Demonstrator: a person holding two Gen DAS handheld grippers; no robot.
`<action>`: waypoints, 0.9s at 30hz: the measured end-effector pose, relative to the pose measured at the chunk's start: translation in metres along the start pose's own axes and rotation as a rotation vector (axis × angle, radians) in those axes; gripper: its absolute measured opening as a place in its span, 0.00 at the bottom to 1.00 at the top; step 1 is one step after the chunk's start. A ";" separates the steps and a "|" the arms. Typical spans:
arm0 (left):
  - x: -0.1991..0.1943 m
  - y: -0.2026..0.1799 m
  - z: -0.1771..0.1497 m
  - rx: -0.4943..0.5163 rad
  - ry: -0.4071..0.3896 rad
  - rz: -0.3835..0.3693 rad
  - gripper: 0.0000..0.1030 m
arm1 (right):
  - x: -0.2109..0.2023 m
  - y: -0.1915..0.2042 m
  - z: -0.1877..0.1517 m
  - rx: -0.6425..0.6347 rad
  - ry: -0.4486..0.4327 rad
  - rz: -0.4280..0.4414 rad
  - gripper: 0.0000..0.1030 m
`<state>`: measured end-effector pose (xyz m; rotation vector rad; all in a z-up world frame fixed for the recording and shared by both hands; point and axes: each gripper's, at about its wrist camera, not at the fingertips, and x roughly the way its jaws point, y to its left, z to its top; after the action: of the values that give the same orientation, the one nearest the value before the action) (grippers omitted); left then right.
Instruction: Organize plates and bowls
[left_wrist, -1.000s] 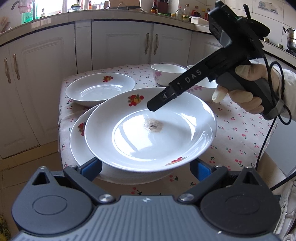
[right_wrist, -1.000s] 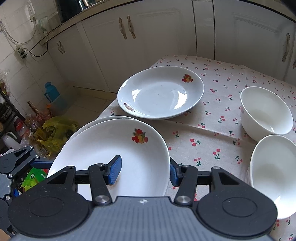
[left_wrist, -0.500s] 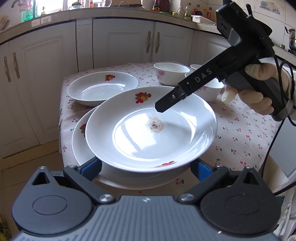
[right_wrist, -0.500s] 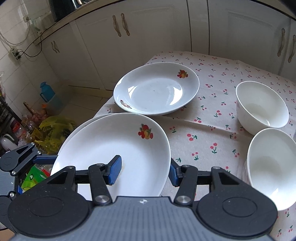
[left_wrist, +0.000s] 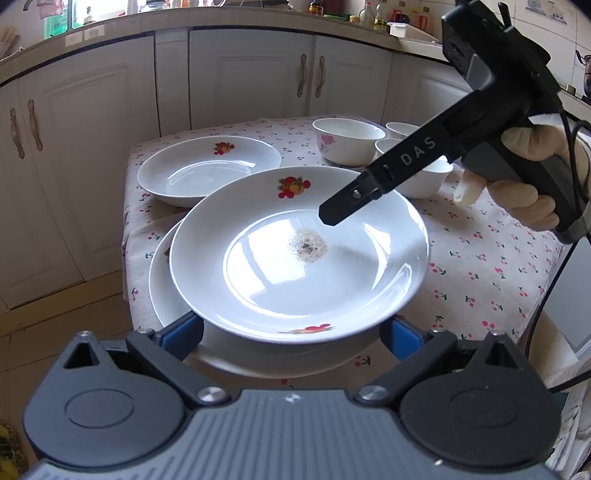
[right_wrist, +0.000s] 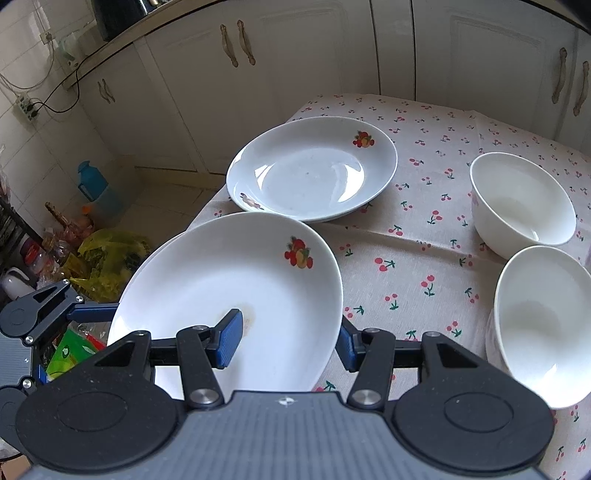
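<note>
The right hand-held gripper (left_wrist: 334, 216), lettered "DAS", clamps the stained plate's (left_wrist: 258, 236) rim; the left's (left_wrist: 291, 332) grip is unclear.

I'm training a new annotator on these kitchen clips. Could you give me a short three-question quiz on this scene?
1. True or false: the right gripper has its jaws shut on the rim of the nearest plate.
2. How many plates are on or over the table? A two, B three, C five.
3. Fill in: at the nearest plate's middle sits a brownish ___.
Key: 1 true. 2 B: the nearest plate, the lower plate beneath it, and the far plate. 3 stain.
</note>
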<state>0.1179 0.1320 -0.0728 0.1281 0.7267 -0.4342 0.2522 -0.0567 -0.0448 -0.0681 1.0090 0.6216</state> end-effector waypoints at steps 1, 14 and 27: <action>0.000 0.000 0.000 0.001 0.000 0.001 0.98 | 0.000 0.000 0.000 0.003 0.001 0.001 0.57; -0.001 0.000 -0.001 0.001 0.000 0.002 0.99 | -0.007 -0.001 -0.002 0.013 -0.008 0.004 0.57; 0.000 0.000 0.000 -0.003 0.005 0.005 0.99 | -0.015 0.001 -0.007 0.021 -0.019 0.001 0.57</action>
<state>0.1183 0.1320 -0.0725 0.1277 0.7317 -0.4284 0.2408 -0.0652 -0.0366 -0.0432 0.9971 0.6115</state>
